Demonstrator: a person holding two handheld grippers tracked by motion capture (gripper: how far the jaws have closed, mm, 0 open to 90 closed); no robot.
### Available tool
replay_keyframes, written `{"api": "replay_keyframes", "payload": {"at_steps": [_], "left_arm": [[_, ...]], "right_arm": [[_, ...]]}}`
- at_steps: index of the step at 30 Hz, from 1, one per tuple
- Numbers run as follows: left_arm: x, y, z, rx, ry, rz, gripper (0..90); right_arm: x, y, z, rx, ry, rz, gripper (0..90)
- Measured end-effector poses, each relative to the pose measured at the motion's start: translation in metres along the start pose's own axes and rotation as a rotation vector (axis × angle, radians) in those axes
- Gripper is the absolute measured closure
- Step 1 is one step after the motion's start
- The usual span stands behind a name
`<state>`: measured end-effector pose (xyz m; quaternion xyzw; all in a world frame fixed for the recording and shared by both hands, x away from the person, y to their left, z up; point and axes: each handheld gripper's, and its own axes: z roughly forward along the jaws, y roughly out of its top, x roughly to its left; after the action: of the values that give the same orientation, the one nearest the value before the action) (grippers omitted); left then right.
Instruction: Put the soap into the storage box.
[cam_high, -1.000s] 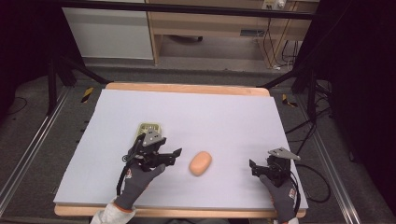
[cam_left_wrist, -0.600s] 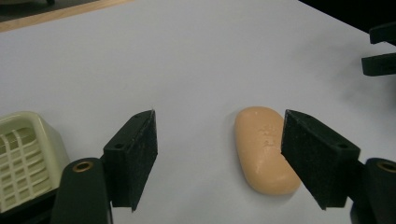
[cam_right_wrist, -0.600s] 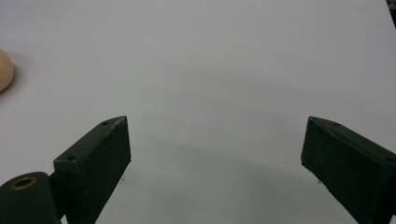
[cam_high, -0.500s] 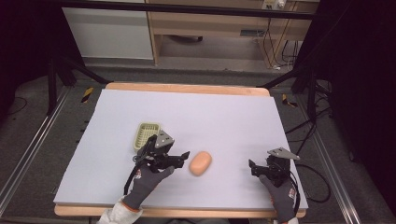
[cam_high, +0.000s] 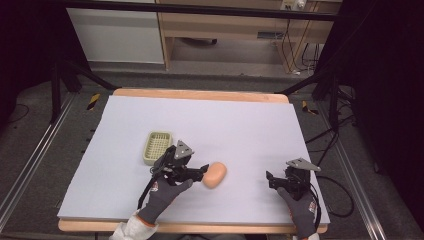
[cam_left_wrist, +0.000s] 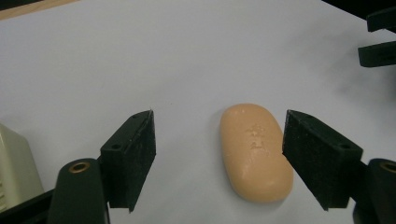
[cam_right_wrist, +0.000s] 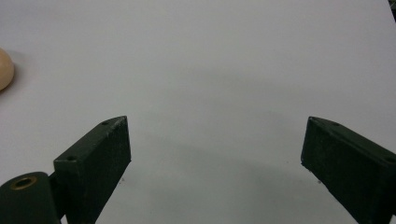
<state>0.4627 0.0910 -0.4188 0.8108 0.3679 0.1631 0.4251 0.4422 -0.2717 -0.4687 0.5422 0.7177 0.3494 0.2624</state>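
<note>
A peach oval soap bar (cam_high: 215, 174) lies flat on the white board, front of centre. My left gripper (cam_high: 201, 173) is open and sits just left of it, tips at the bar's near end. In the left gripper view the soap (cam_left_wrist: 256, 151) lies between the spread jaws of that gripper (cam_left_wrist: 217, 140), close against the right one. A pale green slotted soap dish (cam_high: 157, 147) stands behind and left of that hand; its corner (cam_left_wrist: 13, 163) shows at the left edge. My right gripper (cam_high: 273, 180) rests open at the front right, nothing between its jaws (cam_right_wrist: 215, 140); the soap (cam_right_wrist: 4, 67) peeks in at far left.
The white board (cam_high: 240, 120) covers a wooden table whose edge (cam_high: 200, 94) shows at the back. Black stand legs and cables lie on the floor to both sides. The right gripper's jaw tips (cam_left_wrist: 378, 39) appear at the top right of the left gripper view.
My left gripper has moved right and forward, off the soap dish, until its open jaws reach the soap. The dish is now uncovered. The right gripper has stayed put.
</note>
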Motion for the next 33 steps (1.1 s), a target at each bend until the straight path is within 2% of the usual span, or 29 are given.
{"api": "replay_keyframes", "payload": {"at_steps": [11, 23, 33], "left_arm": [[-0.006, 0.002, 0.008, 0.014, -0.014, 0.007, 24.9], [-0.02, 0.004, 0.026, 0.055, -0.025, 0.038, 24.1], [-0.028, 0.003, 0.042, 0.09, -0.023, 0.048, 23.8]], "right_arm": [[0.0, 0.0, 0.0, 0.002, -0.001, 0.0, 8.7], [0.001, 0.0, 0.001, 0.003, 0.002, 0.001, 8.7], [0.001, 0.0, 0.001, 0.009, 0.007, 0.0, 8.7]]}}
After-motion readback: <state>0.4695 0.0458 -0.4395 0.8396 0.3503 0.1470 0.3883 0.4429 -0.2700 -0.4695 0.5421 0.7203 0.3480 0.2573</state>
